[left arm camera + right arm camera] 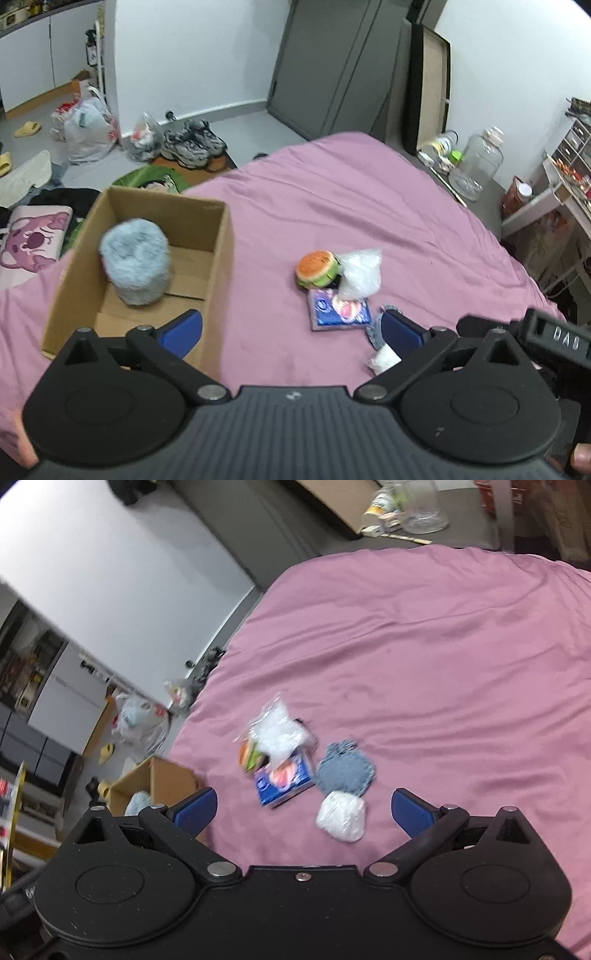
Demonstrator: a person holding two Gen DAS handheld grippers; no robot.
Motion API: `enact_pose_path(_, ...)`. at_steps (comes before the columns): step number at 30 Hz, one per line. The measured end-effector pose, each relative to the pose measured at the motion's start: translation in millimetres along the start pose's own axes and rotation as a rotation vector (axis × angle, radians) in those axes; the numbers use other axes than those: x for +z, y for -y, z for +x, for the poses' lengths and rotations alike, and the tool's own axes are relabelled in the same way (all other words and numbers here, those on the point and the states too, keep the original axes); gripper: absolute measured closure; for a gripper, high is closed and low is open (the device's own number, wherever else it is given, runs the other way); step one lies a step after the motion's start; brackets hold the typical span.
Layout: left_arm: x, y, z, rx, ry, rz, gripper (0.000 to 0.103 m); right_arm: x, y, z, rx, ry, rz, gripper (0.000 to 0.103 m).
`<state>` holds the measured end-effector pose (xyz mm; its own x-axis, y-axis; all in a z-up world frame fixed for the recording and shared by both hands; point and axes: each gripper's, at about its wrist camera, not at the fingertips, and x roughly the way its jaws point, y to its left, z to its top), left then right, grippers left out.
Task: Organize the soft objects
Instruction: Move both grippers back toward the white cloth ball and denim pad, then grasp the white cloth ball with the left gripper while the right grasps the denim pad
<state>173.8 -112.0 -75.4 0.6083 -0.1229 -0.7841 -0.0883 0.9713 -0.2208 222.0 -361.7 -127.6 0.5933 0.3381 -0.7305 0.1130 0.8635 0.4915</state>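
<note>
Early stage: one fluffy blue roll [135, 264] lies in the cardboard box [221, 258]; the burger plush [317, 268], clear bag [360, 275], blue packet [338, 309], denim pad [345, 771] and white bundle [341, 820] remain on the pink bed [369, 206], with the left gripper [291, 328] and the right gripper [303, 810] both spread wide and empty.

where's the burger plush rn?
Left wrist view: burger plush lies on the pink bedsheet, right of the cardboard box, touching the clear plastic bag, just beyond the blue packet.
</note>
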Motion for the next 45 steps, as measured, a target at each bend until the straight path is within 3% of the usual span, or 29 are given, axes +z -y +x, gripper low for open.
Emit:
enact_pose_path(3,-4,10,10,0.01,-0.005,0.009,0.001,2,5,7,-0.002,-0.021,0.018,0.002)
enact_pose_path(17,-26,47,66,-0.082,-0.115,0.043,0.005,9,21,37,0.031,-0.108,0.057,0.012)
enact_pose_path(25,-37,63,99,-0.108,-0.176,0.064,0.015,17,29,59,0.048,-0.126,0.101,0.024)
enact_pose_path(31,-47,68,126,-0.13,-0.239,0.054,0.028,17,40,80,0.037,-0.178,0.143,0.04)
enact_pose_path(41,-53,82,160,-0.171,-0.288,0.061,0.031,20,55,101,0.032,-0.211,0.18,0.04)
enact_pose_path(44,-52,84,163,-0.166,-0.278,0.073,0.039,21,58,108,0.033,-0.225,0.191,0.039)
enact_pose_path(45,-51,85,163,-0.164,-0.273,0.075,0.047,21,59,110,0.036,-0.227,0.193,0.039)
